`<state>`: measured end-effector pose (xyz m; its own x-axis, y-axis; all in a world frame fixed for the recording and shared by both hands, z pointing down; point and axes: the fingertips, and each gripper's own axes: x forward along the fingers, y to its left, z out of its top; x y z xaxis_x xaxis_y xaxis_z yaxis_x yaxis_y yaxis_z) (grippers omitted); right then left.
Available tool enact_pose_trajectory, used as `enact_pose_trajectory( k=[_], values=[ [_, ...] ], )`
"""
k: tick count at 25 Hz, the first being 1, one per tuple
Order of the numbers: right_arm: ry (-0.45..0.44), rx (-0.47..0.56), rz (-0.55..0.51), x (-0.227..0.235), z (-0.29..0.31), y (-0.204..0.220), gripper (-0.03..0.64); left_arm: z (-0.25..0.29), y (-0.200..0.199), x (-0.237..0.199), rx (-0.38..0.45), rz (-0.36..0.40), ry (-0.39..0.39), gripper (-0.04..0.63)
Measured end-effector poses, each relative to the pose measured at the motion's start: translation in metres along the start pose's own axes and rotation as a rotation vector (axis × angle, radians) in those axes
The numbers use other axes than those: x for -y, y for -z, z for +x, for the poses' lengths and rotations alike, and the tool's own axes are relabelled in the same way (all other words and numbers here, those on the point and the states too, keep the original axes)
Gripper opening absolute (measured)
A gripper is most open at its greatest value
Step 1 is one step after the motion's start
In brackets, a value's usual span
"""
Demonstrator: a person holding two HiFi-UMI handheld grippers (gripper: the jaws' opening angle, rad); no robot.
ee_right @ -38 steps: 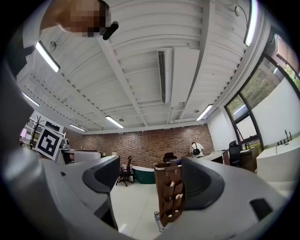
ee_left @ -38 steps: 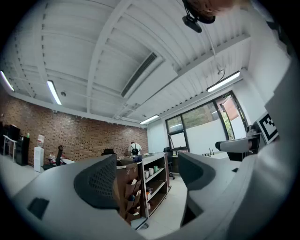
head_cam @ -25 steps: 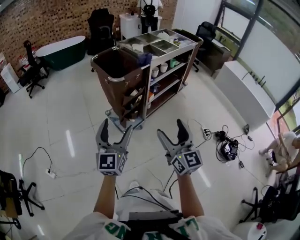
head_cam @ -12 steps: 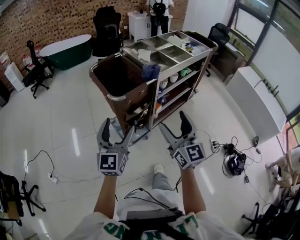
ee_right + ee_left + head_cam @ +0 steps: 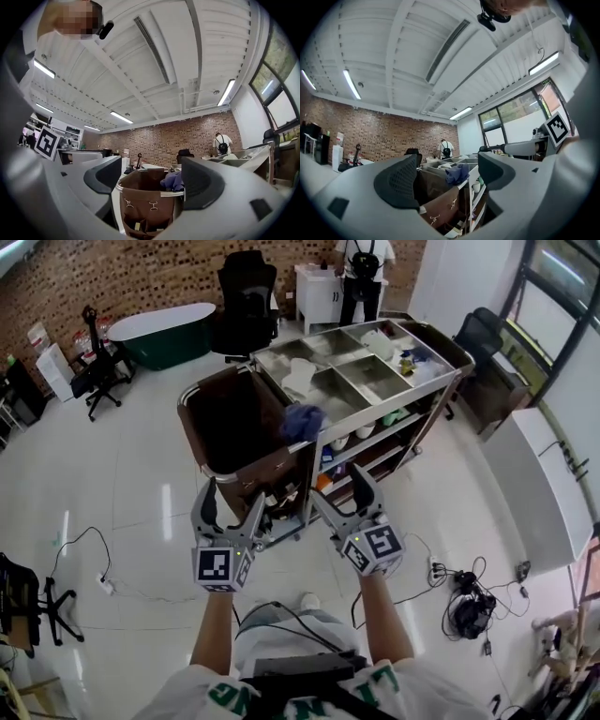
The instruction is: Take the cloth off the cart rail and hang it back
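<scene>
Two grippers are held out level ahead of the person, both released and empty. The left gripper (image 5: 232,495) has its jaws spread, and in its own view only the distant cart shows through the gap. The right gripper (image 5: 345,491) also stands wide. Its jaws have just been closing a little, with nothing between them.

Beyond both sets of jaws stands the cart (image 5: 389,409), near but not yet within reach. The blue cloth (image 5: 302,421) sits bunched on the cart rail (image 5: 253,461), at the corner where the brown bag (image 5: 234,427) meets the steel top trays. Each gripper view frames the cloth between that gripper's jaws, but well beyond them. A person (image 5: 361,263) stands at a counter behind the cart, well apart from it.

By my reading, the step in hand is the approach, and the cloth has not been touched. The next move calls for closing the remaining gap and bringing one gripper up to rail height. Its open jaws should be set around a fold of the cloth, not the rail beneath. The right gripper looks the more directly lined up. The cloth is soft and heaped, so a pinch on its upper fold should lift it free without dragging on the bag.
</scene>
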<state>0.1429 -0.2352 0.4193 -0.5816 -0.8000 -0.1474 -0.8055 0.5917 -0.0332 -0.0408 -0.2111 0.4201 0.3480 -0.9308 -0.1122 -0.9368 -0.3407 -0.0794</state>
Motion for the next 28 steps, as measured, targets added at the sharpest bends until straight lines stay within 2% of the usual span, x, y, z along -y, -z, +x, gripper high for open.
enact_pose_trajectory(
  k=[7,12,17,24,26,28],
  values=[
    [-0.021,-0.04,0.021,0.029,0.043,0.008,0.403,0.05,0.001,-0.017,-0.007,0.002,0.014,0.391],
    [-0.055,-0.159,-0.094,0.045,0.086,0.017,0.403,0.066,0.002,-0.035,0.0,0.006,0.025,0.391],
    [-0.161,-0.409,-0.268,0.077,0.154,0.048,0.404,0.067,0.005,-0.045,-0.002,0.011,0.028,0.391],
    [-0.475,-0.824,-0.504,0.082,0.204,0.124,0.433,0.061,0.01,-0.049,-0.034,0.018,0.044,0.391],
    [-0.508,-0.958,-0.557,0.091,0.205,0.148,0.433,0.059,0.008,-0.051,-0.035,0.019,0.046,0.391],
    [-0.504,-1.078,-0.573,0.101,0.203,0.166,0.424,0.058,0.006,-0.055,-0.035,0.019,0.04,0.391]
  ],
)
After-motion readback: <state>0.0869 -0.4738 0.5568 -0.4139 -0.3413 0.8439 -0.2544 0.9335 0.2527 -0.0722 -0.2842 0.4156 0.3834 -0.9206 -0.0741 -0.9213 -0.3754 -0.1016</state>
